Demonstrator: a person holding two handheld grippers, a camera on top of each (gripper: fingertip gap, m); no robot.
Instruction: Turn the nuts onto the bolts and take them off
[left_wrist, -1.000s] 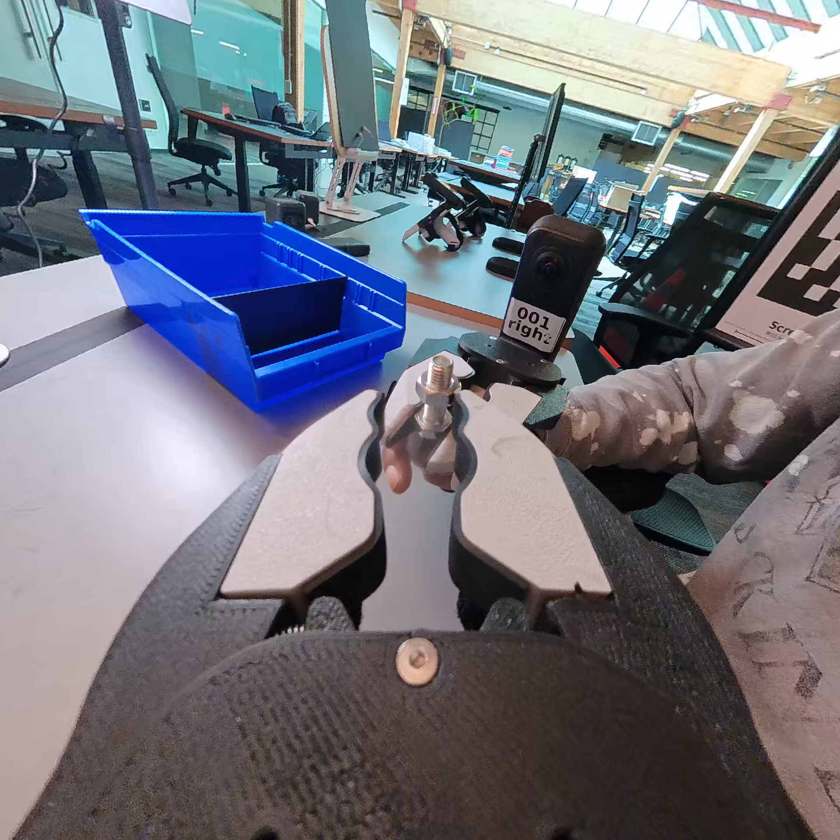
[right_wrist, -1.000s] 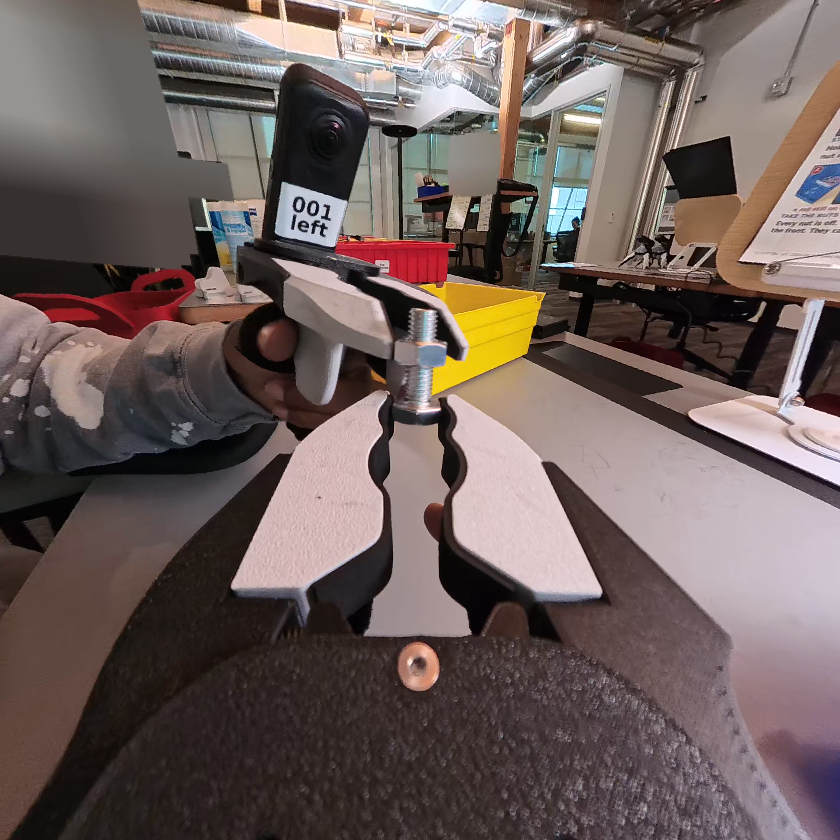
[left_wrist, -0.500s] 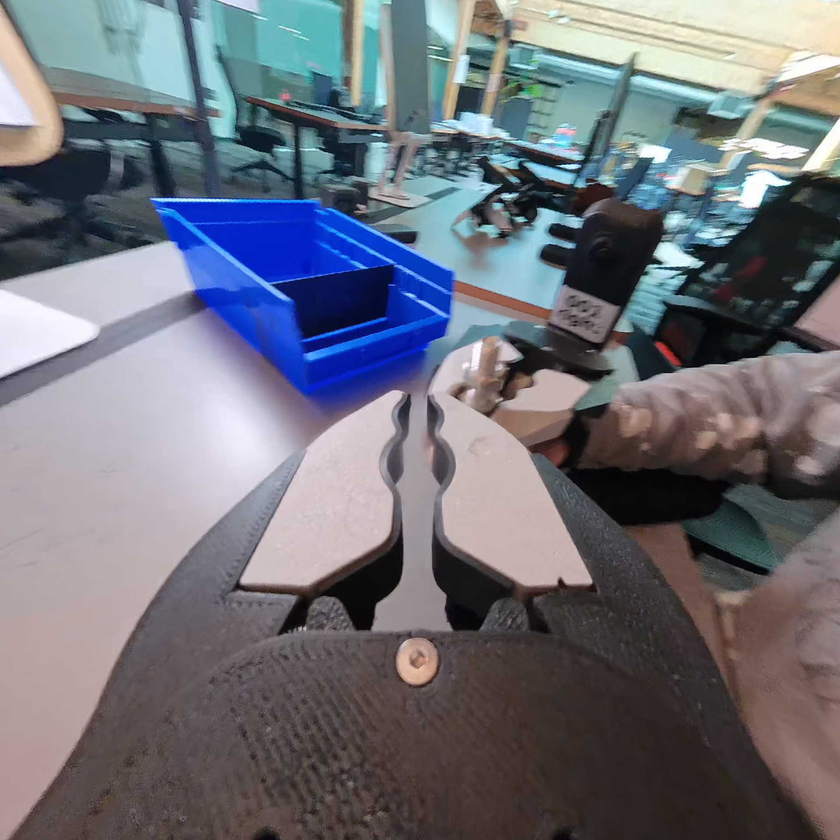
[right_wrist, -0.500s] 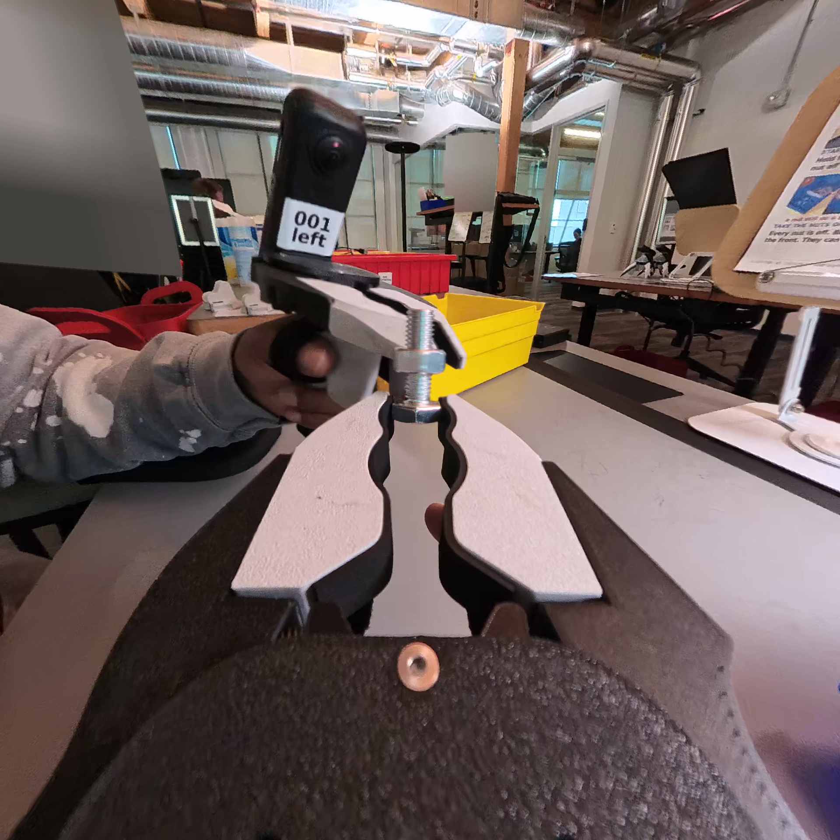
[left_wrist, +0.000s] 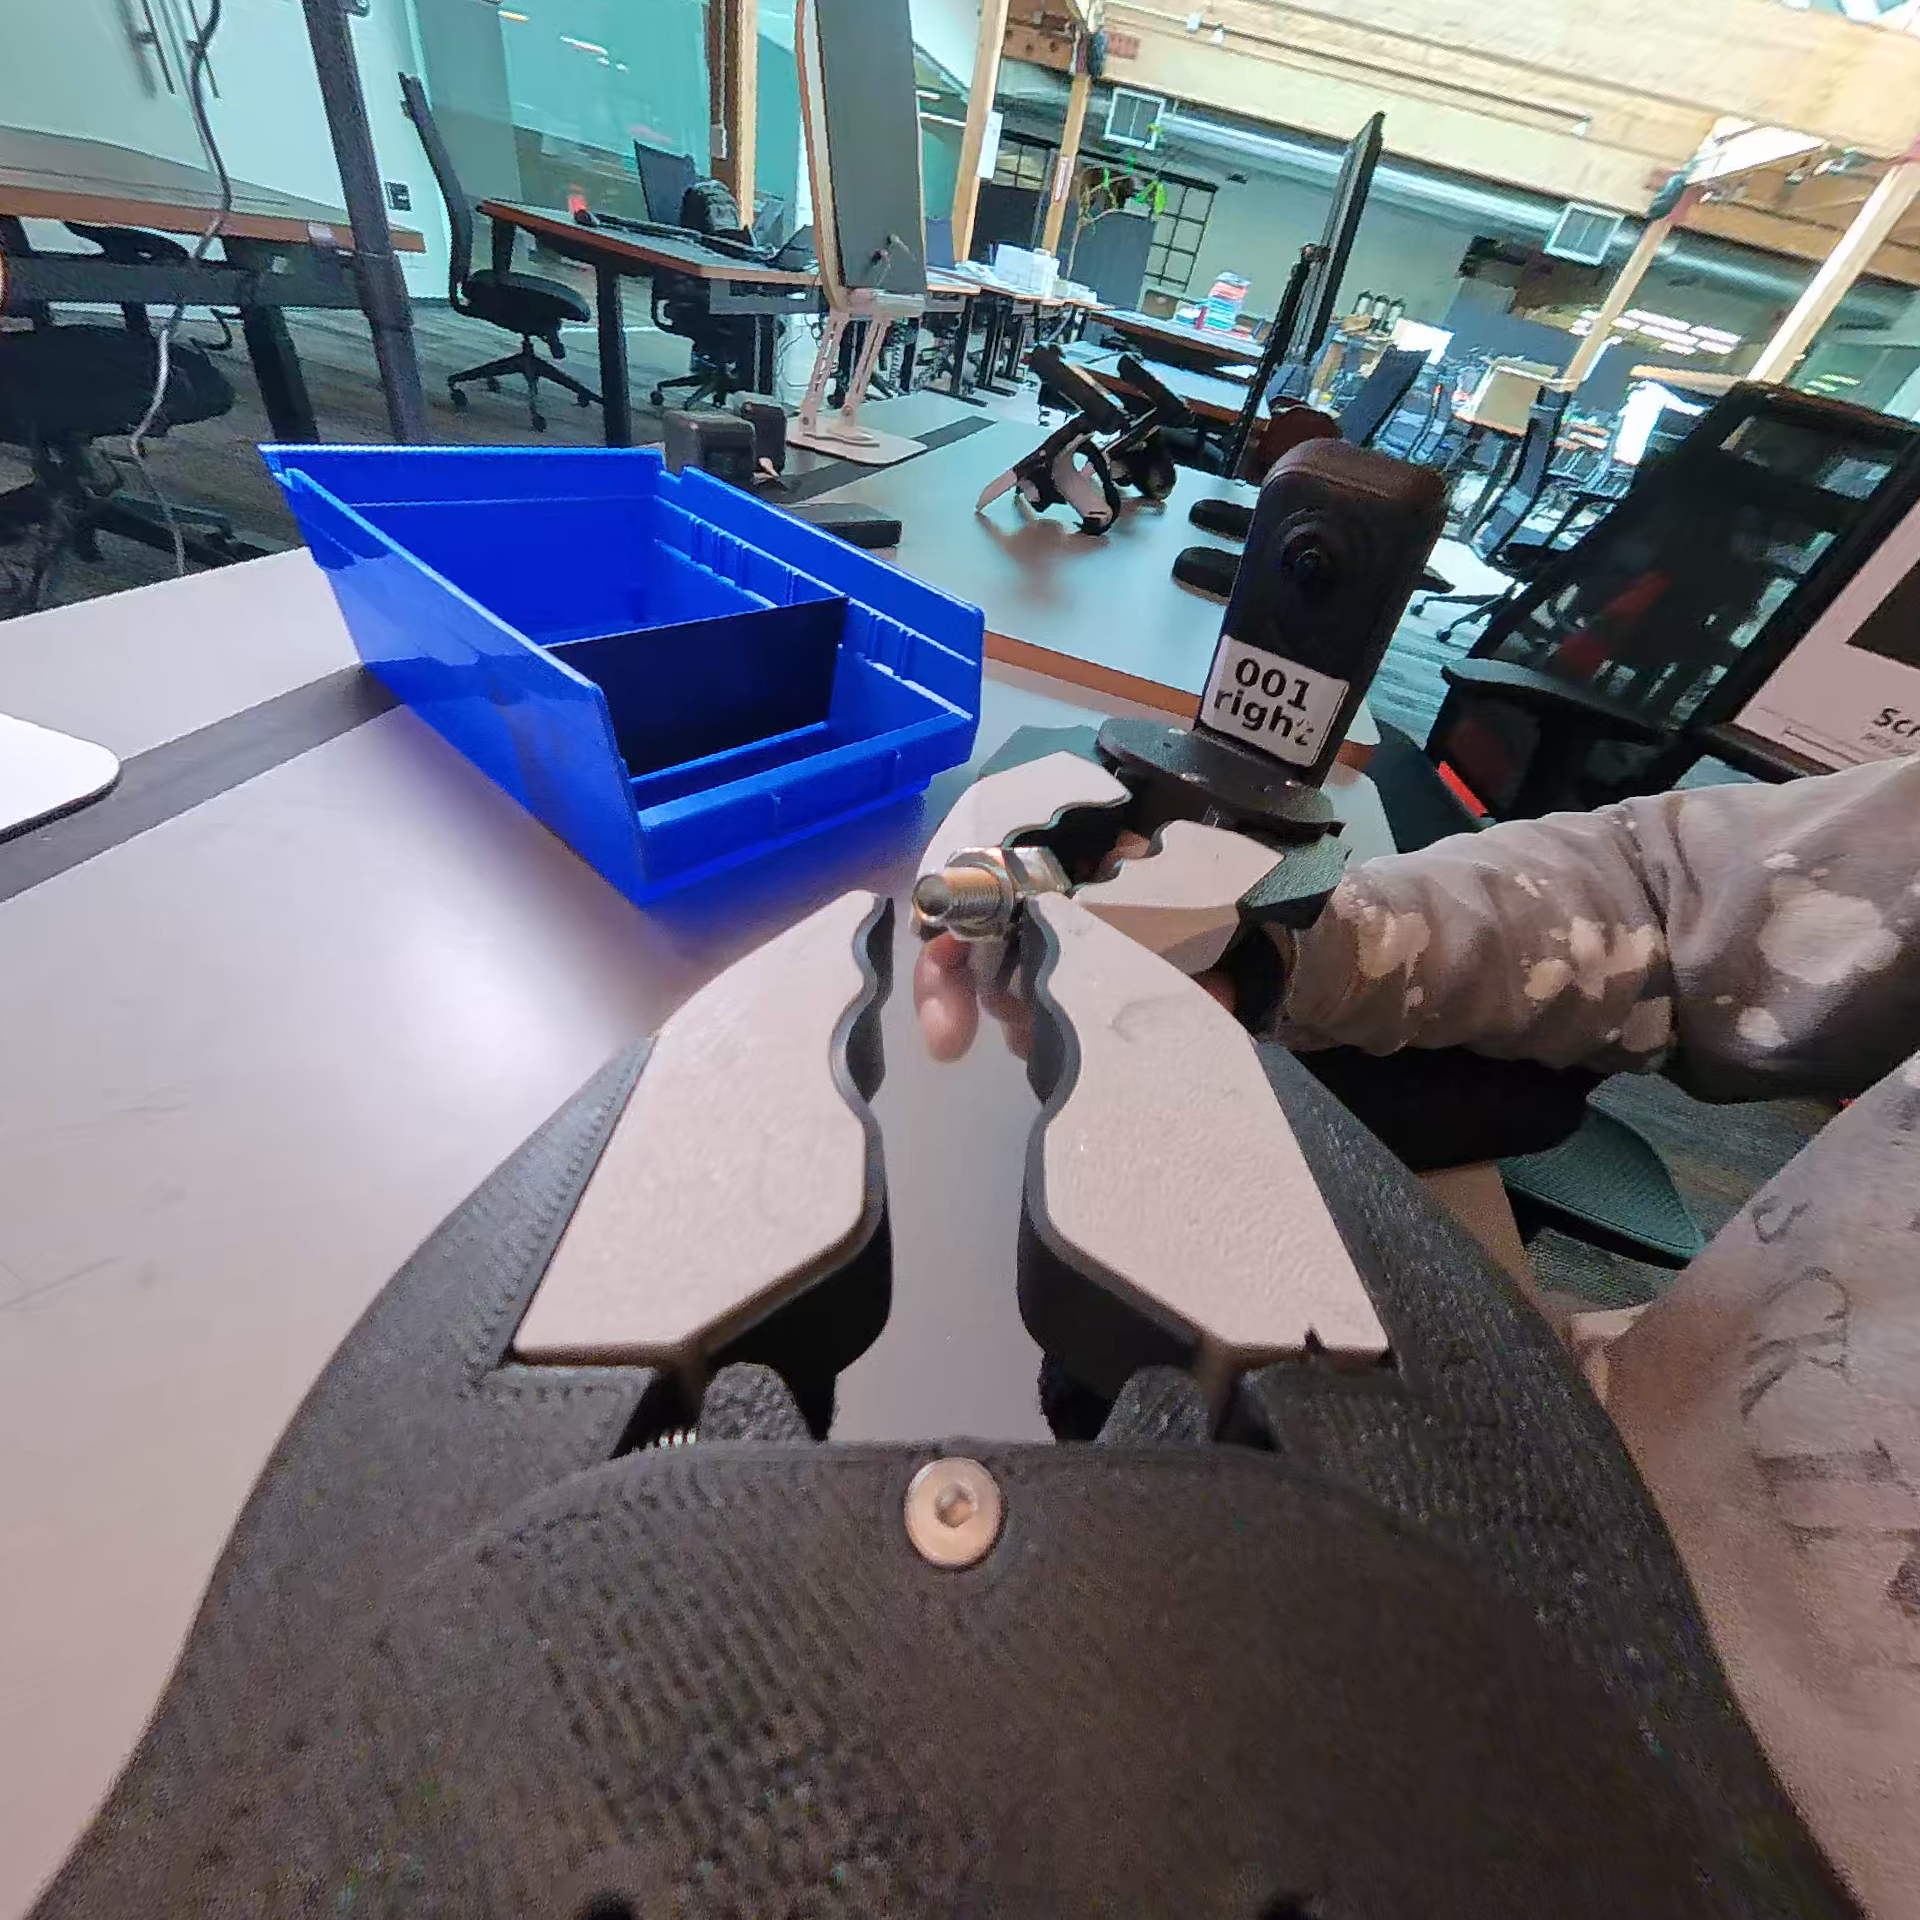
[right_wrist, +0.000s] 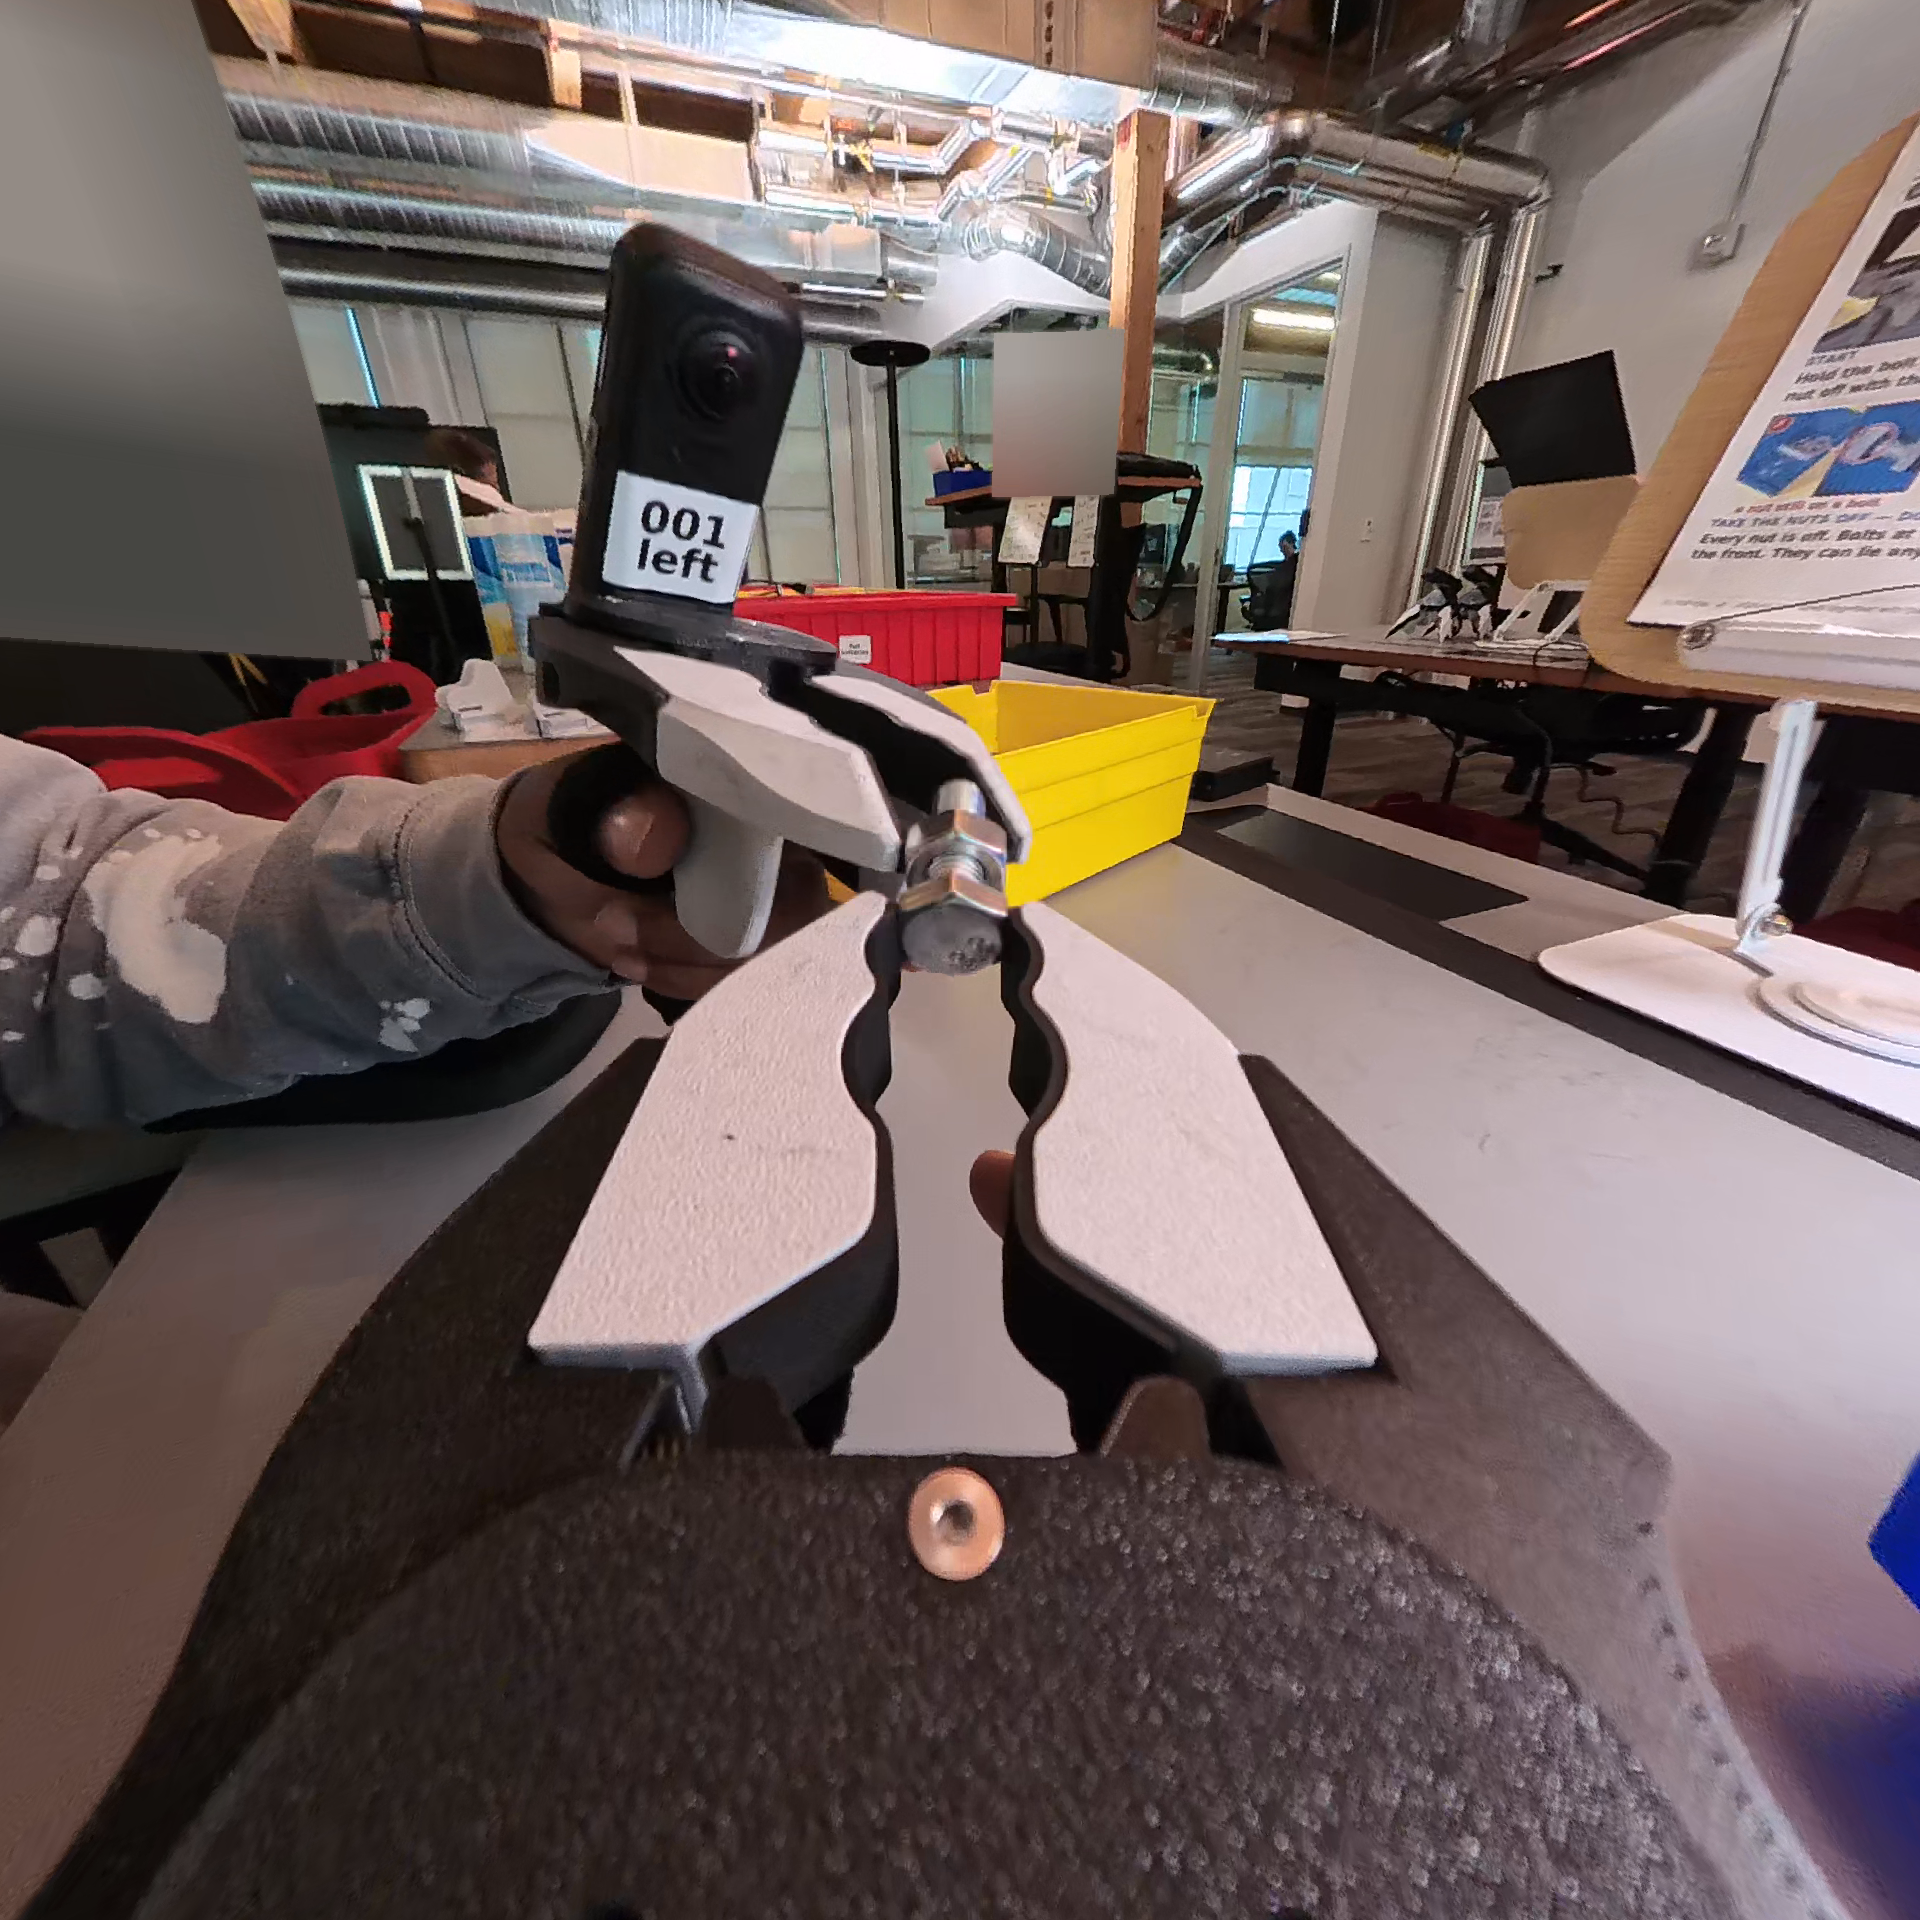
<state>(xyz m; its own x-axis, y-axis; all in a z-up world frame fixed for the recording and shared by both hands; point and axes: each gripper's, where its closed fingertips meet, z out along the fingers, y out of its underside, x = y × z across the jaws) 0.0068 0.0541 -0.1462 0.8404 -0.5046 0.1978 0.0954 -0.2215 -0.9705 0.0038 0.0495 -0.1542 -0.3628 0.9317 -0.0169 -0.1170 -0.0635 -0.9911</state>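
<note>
At the centre of the right wrist view, the head of a steel bolt (right_wrist: 948, 925) is clamped between the tips of the right gripper (right_wrist: 951, 940), whose fingers are closed on it. A nut (right_wrist: 961, 831) is threaded on the shank, and the left gripper (right_wrist: 951, 826) is seen closed around it from the upper left. In the left wrist view the bolt (left_wrist: 961, 902) lies level between the left gripper (left_wrist: 956, 920) tips. A blue bin (left_wrist: 623, 634) is seen on the table (left_wrist: 260, 1039) at upper left.
</note>
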